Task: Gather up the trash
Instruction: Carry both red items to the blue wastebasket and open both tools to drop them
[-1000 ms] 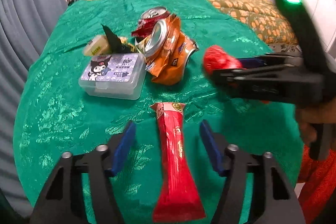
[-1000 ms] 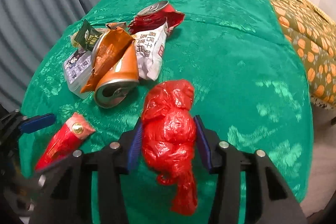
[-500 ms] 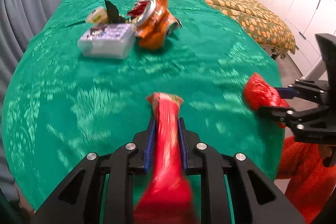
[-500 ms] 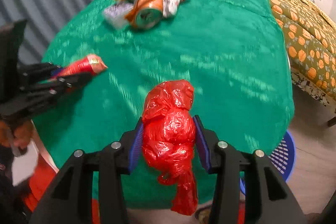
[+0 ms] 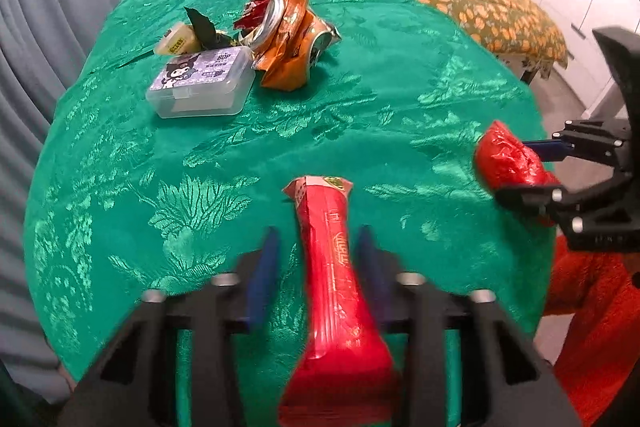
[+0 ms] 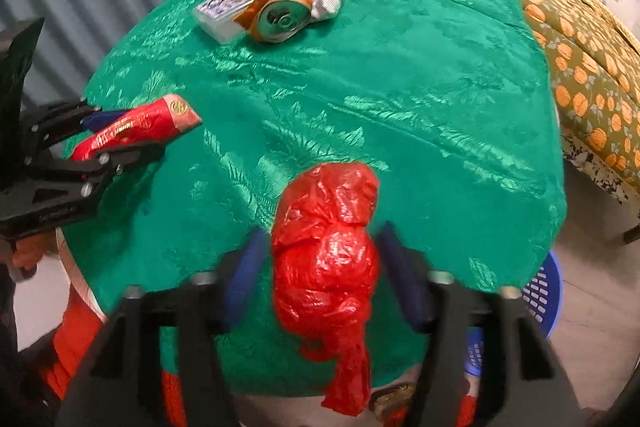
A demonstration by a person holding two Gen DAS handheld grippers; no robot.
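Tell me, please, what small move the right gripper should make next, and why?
Probably finish closing the right gripper on the red bag: its jaws have just been closing, yet gaps show beside the bag, and the blue basket lies off to the side, below the green-covered table edge.

Green-covered bed (image 5: 360, 99); upper left of the left wrist frame, lying on it: clear box (image 5: 200, 87), crushed cans (image 5: 288, 39), small wrappers (image 5: 188, 35).

- Long red snack wrapper (image 5: 334, 267): pointing away between the left tool's pads, over the near edge of the green cloth.
- Knotted red plastic bag (image 6: 326, 259): crumpled, tail hanging down, between the right tool's pads.
- Crushed cans and wrappers (image 5: 286, 35): heaped at the cloth's far side.
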